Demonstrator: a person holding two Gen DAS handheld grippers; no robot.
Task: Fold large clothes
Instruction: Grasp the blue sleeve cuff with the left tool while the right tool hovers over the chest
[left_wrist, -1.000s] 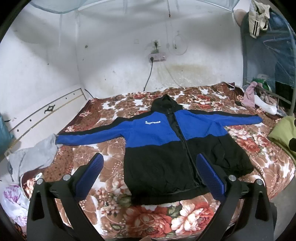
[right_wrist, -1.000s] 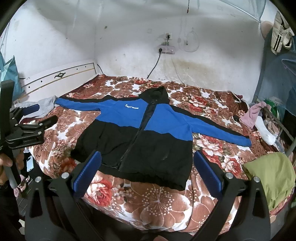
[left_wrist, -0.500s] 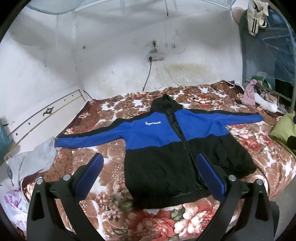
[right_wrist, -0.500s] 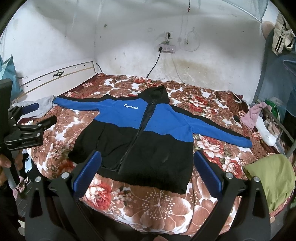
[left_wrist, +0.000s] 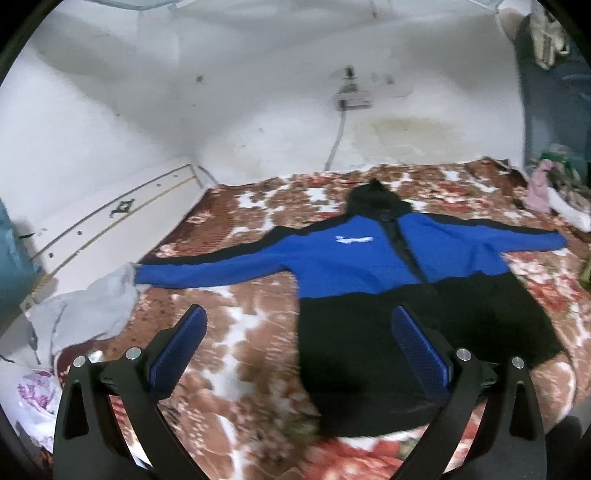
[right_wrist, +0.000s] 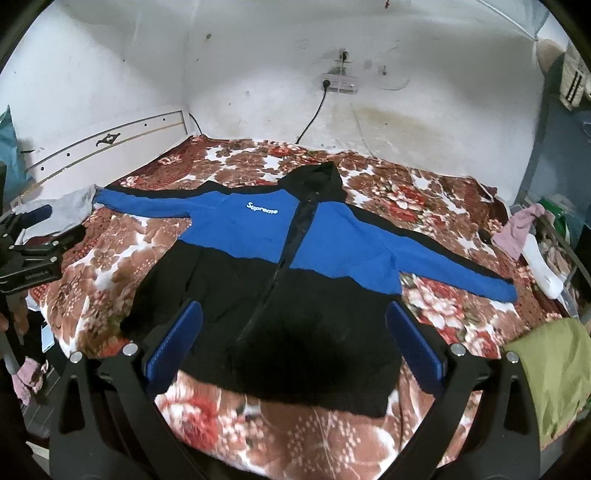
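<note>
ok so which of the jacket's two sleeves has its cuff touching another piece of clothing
The sleeve stretched toward the headboard side: its cuff meets the grey garment. The other sleeve ends on bare bedspread, apart from the pink cloth.

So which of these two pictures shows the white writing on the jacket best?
The right wrist view. There the writing on the jacket is sharp enough to read: "Supreme", on the blue chest panel. In the left wrist view the writing is only a blurred white smear, though it sits in the same spot.

Bare floral bedspread around the jacket; grey cloth at its sleeve cuff.
</note>
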